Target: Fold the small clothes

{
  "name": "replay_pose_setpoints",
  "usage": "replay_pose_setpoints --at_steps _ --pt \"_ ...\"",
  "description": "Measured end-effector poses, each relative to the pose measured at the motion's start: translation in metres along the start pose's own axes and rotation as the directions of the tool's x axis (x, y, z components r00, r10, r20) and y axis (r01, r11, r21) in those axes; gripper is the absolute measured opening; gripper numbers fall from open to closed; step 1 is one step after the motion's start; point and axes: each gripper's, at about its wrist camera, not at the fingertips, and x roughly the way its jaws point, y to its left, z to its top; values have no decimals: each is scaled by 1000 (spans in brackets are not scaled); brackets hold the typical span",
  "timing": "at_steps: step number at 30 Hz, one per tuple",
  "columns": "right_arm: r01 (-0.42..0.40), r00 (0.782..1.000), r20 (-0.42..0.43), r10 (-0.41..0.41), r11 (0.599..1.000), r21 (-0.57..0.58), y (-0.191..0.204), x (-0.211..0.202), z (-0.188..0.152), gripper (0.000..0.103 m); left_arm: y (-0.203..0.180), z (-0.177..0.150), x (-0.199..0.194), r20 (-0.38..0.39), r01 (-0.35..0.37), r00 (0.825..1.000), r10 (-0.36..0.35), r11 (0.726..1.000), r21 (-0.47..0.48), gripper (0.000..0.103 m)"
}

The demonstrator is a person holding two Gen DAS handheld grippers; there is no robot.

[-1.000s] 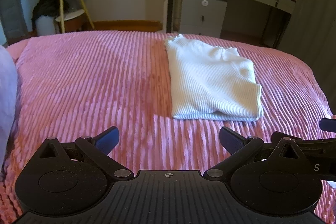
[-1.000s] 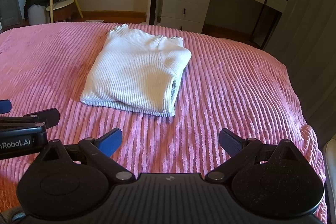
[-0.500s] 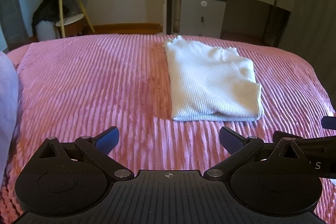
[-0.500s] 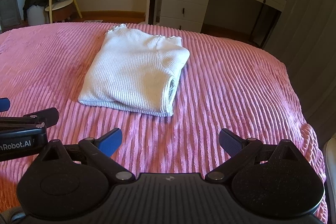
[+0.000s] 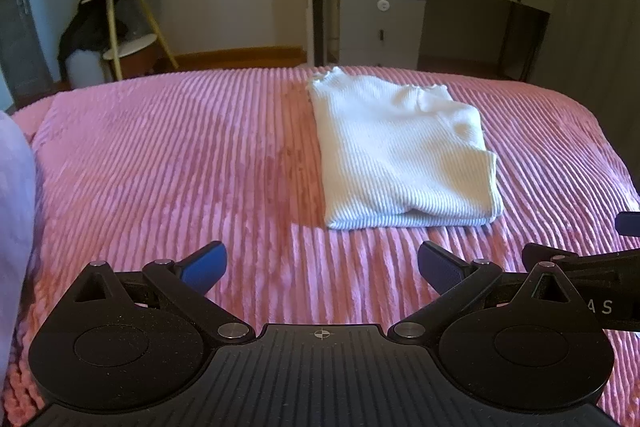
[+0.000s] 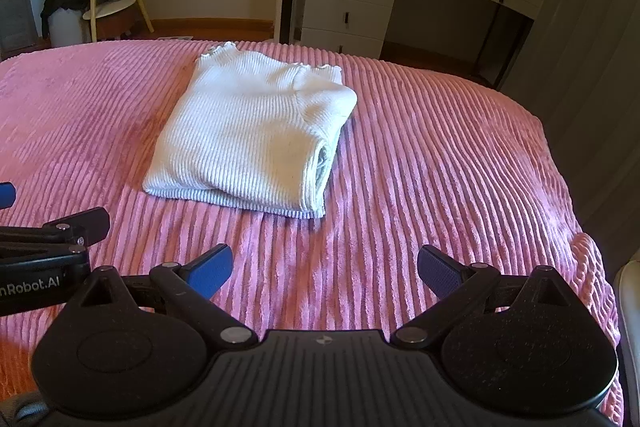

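Hovering low over the near part of the bed, the left gripper (image 5: 320,263) is standing with its blue-padded jaws spread wide and nothing between them. Just beside it, the right gripper (image 6: 324,267) is doing the same, jaws wide apart and empty. Each one is showing at the edge of the other's view.

Both are pointing over the pink ribbed plush bedspread (image 5: 180,167) toward the white ribbed knit sweater (image 6: 252,131), which is lying well ahead of them, near the far edge of the bed and more to the right side. The sweater is resting as a compact rectangle, with its layers showing at the right edge and its frilled hem or collar at the far end. I am judging that the folding of this piece is finished or nearly so; maybe only one more halving or some smoothing is remaining.

Whether the sleeves are tucked neatly inside is hidden. A pale lilac cloth (image 5: 14,227) is cut off at the left border, and I cannot tell what it is
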Motion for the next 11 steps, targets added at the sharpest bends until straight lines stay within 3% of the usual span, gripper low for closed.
replay_pose_setpoints --at_steps 11 --pt "5 1000 9 -5 1000 5 -3 -4 -2 99 -4 0 -4 7 5 1000 -5 1000 21 103"
